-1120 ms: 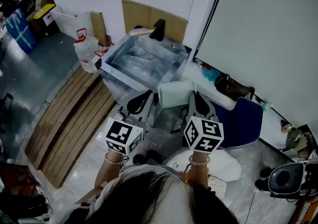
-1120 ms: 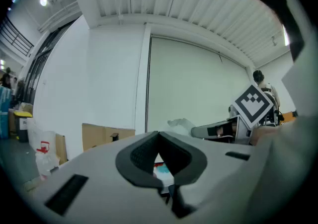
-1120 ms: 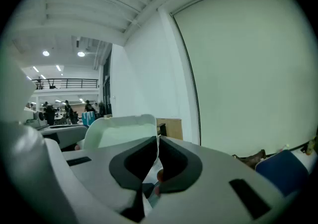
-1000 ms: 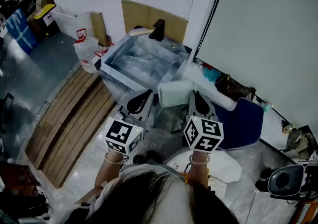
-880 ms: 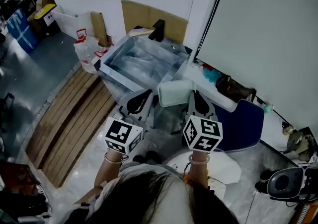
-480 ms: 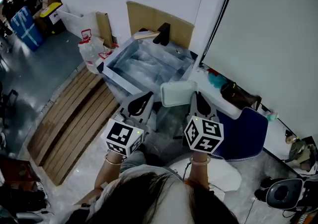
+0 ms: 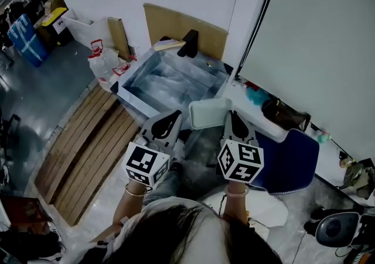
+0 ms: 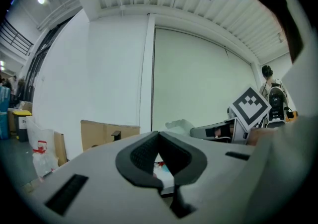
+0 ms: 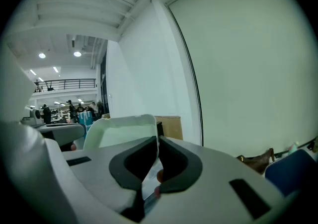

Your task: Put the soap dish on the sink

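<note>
Right gripper view: my right gripper (image 9: 157,144) is clamped on the edge of the dish (image 9: 120,131), which is held in the air just short of the sink (image 7: 176,78) (near its front corner). My left gripper (image 8: 159,137) is pinched closed on nothing. My plan is to carry the dish level over the sink's rim and set it flat before letting go.

The sink (image 7: 143,102) is viewed steeply from above in the head view; both gripper views are aimed level over their fingers (image 8: 141,156) (image 9: 131,161), the cardboard sheet (image 7: 176,26) (image 8: 99,133) (image 9: 171,127) being shared.
</note>
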`<act>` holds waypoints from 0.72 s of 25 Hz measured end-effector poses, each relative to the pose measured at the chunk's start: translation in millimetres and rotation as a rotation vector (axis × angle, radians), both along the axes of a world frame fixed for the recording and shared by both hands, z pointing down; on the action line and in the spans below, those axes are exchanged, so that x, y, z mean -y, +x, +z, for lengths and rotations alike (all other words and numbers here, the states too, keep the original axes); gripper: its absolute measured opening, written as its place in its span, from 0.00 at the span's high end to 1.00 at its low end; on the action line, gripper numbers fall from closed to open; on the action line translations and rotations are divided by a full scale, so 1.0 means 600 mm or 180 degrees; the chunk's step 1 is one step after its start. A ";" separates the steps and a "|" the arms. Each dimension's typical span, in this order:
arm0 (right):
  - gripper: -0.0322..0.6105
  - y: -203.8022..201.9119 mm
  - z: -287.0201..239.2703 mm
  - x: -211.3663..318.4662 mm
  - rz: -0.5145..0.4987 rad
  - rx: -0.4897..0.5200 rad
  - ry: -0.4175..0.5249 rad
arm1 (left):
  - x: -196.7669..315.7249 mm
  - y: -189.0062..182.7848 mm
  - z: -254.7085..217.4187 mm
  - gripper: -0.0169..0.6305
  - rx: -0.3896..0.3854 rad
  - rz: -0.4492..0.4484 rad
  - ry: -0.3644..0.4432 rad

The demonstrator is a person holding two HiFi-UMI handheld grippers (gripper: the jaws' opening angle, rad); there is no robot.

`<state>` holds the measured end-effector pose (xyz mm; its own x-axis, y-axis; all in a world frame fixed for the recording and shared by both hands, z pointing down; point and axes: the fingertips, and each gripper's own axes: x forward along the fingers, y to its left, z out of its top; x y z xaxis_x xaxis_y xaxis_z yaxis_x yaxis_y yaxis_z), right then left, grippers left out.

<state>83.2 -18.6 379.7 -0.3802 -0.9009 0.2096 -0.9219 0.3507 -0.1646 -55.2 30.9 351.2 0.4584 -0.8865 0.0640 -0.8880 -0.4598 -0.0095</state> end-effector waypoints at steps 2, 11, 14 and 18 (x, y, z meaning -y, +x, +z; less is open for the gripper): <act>0.90 -0.002 0.001 0.013 0.0027 -0.0009 -0.0005 | 0.016 -0.003 0.001 0.96 -0.0010 0.0024 -0.0004; 0.90 -0.024 0.000 0.088 0.0125 -0.0041 -0.0028 | 0.094 -0.024 0.005 0.96 -0.0026 0.0128 -0.0046; 0.90 -0.036 -0.003 0.107 0.0159 -0.0078 -0.0021 | 0.114 -0.034 0.007 0.96 -0.0051 0.0163 -0.0064; 0.90 -0.044 -0.003 0.134 0.0247 -0.0155 -0.0008 | 0.143 -0.047 0.010 0.96 -0.0083 0.0219 -0.0090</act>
